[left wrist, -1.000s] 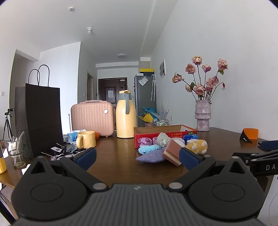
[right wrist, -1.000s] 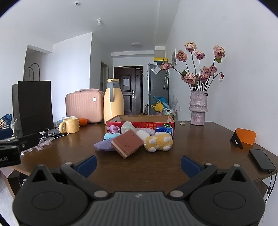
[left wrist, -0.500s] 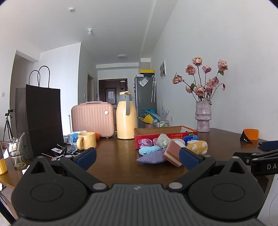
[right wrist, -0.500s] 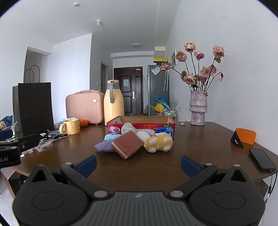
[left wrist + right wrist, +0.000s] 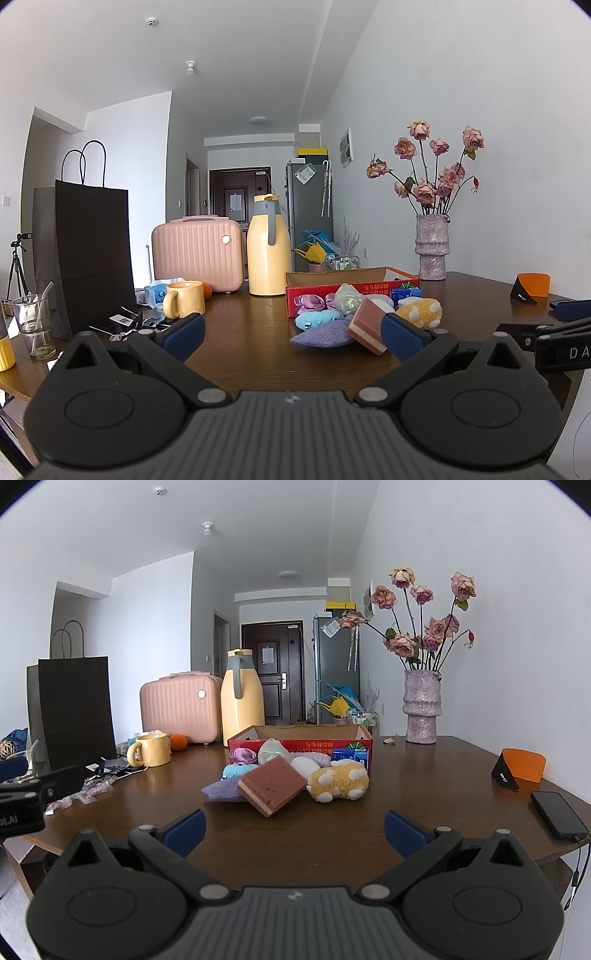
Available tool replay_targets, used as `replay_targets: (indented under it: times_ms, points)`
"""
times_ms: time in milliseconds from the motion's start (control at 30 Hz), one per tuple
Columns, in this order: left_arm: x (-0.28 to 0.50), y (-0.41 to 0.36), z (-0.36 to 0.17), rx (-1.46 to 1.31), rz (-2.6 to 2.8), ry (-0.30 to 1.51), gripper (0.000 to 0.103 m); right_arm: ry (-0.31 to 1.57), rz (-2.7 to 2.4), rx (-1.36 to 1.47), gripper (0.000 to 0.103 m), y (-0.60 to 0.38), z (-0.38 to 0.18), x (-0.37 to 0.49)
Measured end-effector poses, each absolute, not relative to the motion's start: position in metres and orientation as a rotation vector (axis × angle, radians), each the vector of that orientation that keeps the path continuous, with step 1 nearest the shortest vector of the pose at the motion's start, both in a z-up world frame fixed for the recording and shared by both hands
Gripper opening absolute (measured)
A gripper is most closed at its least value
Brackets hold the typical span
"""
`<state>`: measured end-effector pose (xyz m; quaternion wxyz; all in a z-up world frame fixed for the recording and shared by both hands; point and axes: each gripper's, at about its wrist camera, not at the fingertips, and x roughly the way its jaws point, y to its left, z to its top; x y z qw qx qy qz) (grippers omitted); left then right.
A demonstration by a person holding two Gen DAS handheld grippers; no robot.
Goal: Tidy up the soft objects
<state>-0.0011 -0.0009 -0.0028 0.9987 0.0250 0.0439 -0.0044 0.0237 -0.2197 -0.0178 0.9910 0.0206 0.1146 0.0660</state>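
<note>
Dark brown wooden worktop (image 5: 424, 775) carried the scene. Right claw (image 5: 294, 829) and left claw (image 5: 293, 332) both hung wide open and empty. Straight ahead of the right claw, nearer to it than to the left, lay the brown-and-cream layered sponge block (image 5: 272, 785), tilted, leaning on the heap before the red cardboard box (image 5: 301, 743). Against the earlier frames, nothing had visibly shifted.

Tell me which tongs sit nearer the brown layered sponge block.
Left tongs: block sits just beyond its right finger. Right tongs face the block across bare table.
</note>
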Motion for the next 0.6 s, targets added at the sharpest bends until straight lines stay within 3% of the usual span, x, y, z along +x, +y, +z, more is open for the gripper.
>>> replay_targets:
  times_ms: [600]
  points:
    - [-0.0034, -0.0038, -0.0014, 0.057, -0.015, 0.084, 0.103, 0.228, 0.135, 0.036, 0.103, -0.2184, -0.0170, 0.0220]
